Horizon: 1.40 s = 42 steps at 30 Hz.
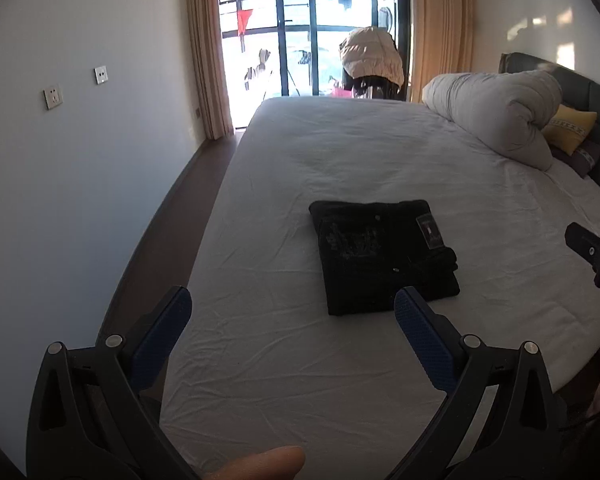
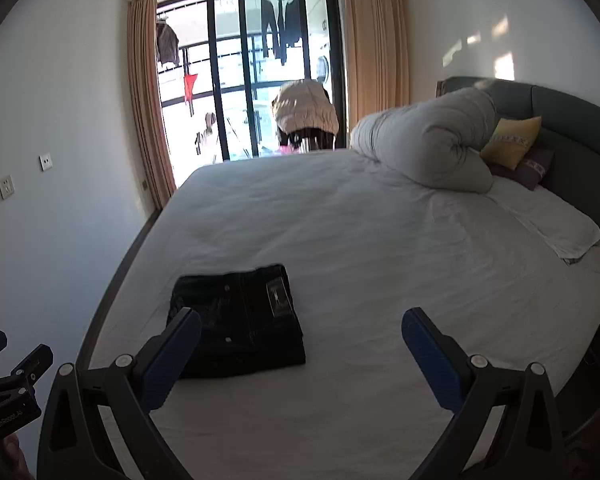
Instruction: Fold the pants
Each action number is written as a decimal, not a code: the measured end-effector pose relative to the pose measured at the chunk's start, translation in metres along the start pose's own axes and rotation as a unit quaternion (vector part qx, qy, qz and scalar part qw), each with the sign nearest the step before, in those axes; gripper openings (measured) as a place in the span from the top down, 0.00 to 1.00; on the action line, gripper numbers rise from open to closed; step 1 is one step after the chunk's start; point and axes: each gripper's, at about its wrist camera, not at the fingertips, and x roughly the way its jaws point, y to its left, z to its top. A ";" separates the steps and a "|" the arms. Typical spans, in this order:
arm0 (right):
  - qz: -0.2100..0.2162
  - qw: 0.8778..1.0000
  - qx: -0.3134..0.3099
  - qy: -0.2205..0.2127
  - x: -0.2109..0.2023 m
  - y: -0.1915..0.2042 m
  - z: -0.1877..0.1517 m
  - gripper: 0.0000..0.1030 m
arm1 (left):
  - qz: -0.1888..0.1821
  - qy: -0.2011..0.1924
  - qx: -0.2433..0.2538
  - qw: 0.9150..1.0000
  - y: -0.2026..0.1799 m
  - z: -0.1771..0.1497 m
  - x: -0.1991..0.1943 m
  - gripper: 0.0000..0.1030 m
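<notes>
The black pants [image 1: 382,254] lie folded into a compact rectangle on the white bed sheet [image 1: 340,152], waistband label facing up. They also show in the right wrist view [image 2: 238,320]. My left gripper [image 1: 292,304] is open and empty, held above the sheet just short of the pants' near edge. My right gripper [image 2: 300,322] is open and empty, above the sheet to the right of the pants. The right gripper shows at the right edge of the left wrist view [image 1: 596,252]; the left one shows at the lower left of the right wrist view [image 2: 12,372].
A rolled grey duvet [image 2: 428,144] and a yellow pillow [image 2: 510,142] lie by the dark headboard [image 2: 572,120] at the far right. A folded white towel [image 2: 556,224] lies near them. Wall and floor strip run along the bed's left side [image 1: 172,216]. Balcony glass doors [image 2: 252,80] stand beyond.
</notes>
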 end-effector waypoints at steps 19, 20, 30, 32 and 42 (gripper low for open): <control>0.015 0.995 -0.022 0.092 0.011 0.034 -0.020 0.00 | -0.006 0.070 -0.006 0.997 -0.005 -0.020 0.034 0.00; 0.016 0.995 -0.024 0.094 0.011 0.035 -0.021 0.00 | -0.006 0.072 -0.007 0.997 -0.005 -0.020 0.036 0.00; 0.024 0.993 -0.035 0.108 0.016 0.040 -0.027 0.00 | -0.007 0.081 -0.006 0.997 -0.007 -0.021 0.043 0.00; 0.024 0.993 -0.036 0.109 0.017 0.041 -0.028 0.00 | -0.008 0.083 -0.005 0.997 -0.008 -0.021 0.045 0.00; 0.025 0.992 -0.039 0.115 0.018 0.042 -0.030 0.00 | -0.013 0.092 -0.006 0.996 -0.009 -0.022 0.053 0.00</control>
